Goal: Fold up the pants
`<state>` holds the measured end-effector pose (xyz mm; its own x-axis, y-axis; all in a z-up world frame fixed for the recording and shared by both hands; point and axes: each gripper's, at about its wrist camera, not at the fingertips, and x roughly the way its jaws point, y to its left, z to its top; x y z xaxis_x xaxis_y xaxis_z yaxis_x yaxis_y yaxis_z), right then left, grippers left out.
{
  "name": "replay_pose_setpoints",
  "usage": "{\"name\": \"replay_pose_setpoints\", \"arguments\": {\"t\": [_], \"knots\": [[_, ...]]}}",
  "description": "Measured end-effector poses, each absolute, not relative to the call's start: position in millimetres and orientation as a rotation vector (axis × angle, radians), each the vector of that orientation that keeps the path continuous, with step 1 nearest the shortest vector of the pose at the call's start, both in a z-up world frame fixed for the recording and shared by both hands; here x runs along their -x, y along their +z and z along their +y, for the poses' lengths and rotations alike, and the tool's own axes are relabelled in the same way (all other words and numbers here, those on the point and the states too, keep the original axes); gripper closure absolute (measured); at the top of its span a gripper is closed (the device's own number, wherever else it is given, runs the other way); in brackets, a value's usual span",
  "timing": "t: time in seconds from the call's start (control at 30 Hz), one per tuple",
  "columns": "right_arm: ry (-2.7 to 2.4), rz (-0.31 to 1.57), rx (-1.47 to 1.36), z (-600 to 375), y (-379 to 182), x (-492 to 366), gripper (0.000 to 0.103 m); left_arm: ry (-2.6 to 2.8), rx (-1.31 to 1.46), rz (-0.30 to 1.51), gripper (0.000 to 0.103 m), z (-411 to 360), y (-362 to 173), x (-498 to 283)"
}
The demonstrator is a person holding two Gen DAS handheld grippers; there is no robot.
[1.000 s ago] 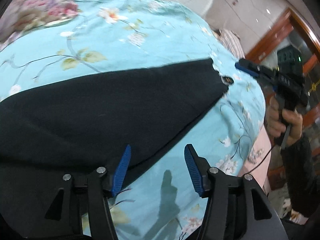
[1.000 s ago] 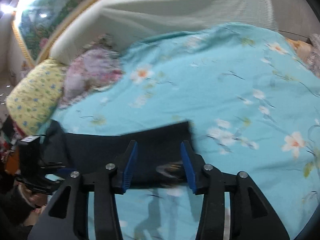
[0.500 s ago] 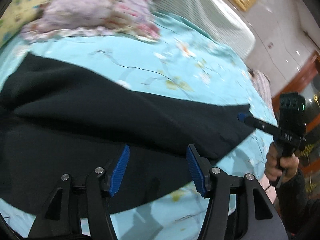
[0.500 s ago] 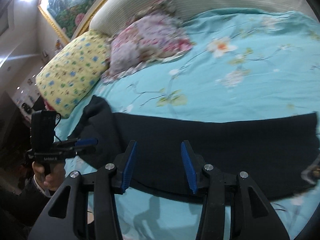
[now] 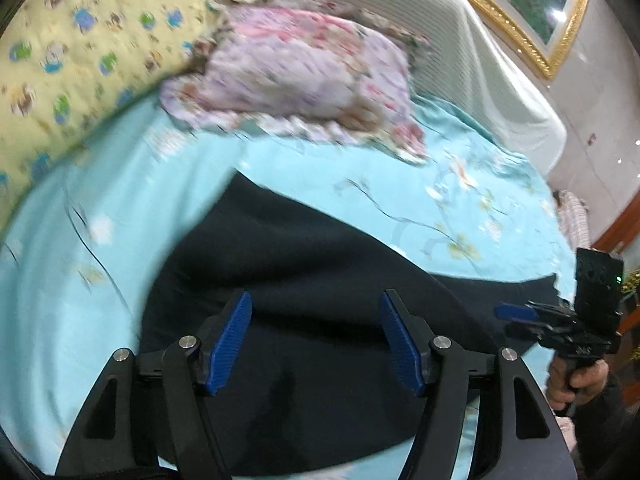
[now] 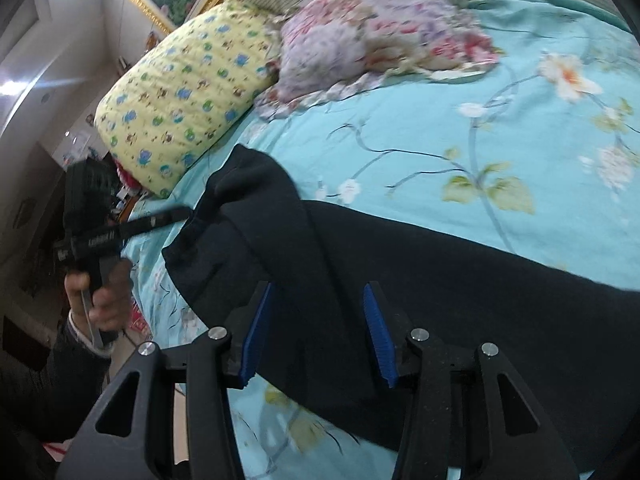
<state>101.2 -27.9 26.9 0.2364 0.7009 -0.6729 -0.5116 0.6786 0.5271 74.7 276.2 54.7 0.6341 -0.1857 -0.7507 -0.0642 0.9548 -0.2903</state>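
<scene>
Both grippers, left [image 5: 316, 344] just widening, right [image 6: 316, 334], hovering empty, jaws apart, over dark pants [image 5: 320, 264], likely lining up near-edge grabs.

White lettering runs along the left claw's [image 6: 176, 214] black body, too blurred to read; nothing else carries text.

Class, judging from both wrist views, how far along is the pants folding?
Done: the dark pants lie lengthwise on the floral bedsheet, one layer seemingly folded over the other. In hand: nothing; the left gripper, its fingers just opening wider, and the right gripper hover open above the cloth. Left: the crosswise folds, likely bringing the ends together.
</scene>
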Motion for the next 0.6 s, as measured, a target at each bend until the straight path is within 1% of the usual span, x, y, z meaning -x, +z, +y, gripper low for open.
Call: {"name": "replay_pose_setpoints", "arguments": {"t": [0.03,0.13,0.3,0.5,0.53,0.6], "knots": [[0.843,1.041,-0.207,-23.6,26.2,-102.5,0.054,-0.069,0.298,0.886,0.031,285.1,56.0,-81.2],[0.854,1.056,-0.202,-10.2,23.5,-109.8,0.054,-0.080,0.291,0.916,0.030,312.7,53.0,-106.8],[0.868,1.085,-0.187,8.6,18.3,-119.0,0.054,-0.103,0.282,1.002,0.029,336.2,34.7,-153.5],[0.887,1.117,-0.149,27.1,12.6,-124.6,0.054,-0.242,0.362,1.113,0.029,352.2,3.2,-198.8],[0.889,1.119,-0.141,30.1,11.6,-125.6,0.054,-0.244,0.366,1.116,0.030,352.5,0.7,-202.6],[0.892,1.123,-0.132,33.8,9.4,-127.6,0.054,-0.276,0.381,1.127,0.037,351.9,-4.9,-209.5]]}}
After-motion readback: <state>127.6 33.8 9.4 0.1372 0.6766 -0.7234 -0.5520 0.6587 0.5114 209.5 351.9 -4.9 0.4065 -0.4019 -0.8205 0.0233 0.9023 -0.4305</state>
